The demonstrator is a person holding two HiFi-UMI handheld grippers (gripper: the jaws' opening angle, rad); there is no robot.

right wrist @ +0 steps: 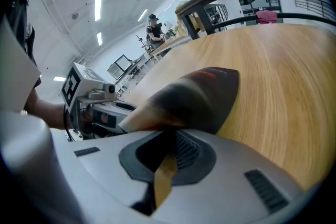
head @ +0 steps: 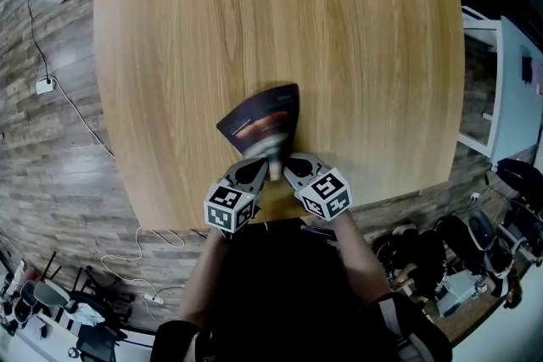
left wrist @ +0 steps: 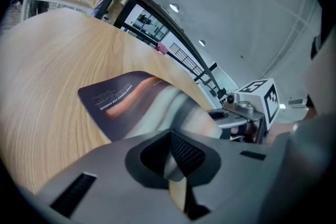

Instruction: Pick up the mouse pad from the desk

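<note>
A dark mouse pad (head: 263,121) with an orange streak lies near the front edge of the wooden desk (head: 339,38). Its near edge curls up off the wood between the two grippers. My left gripper (head: 259,168) is shut on the pad's near edge, and the thin sheet shows between its pads in the left gripper view (left wrist: 170,162). My right gripper (head: 290,168) is shut on the same edge just to the right; the pad (right wrist: 199,97) bends up into its jaws (right wrist: 167,157). The pad's far end (left wrist: 121,96) still rests on the desk.
The desk's front edge (head: 254,220) runs just under the grippers. A white adapter (head: 44,85) and cables lie on the wood-pattern floor at left. A white cabinet (head: 509,89) stands at right, with dark gear (head: 458,250) on the floor below it. A person (right wrist: 154,29) stands far off.
</note>
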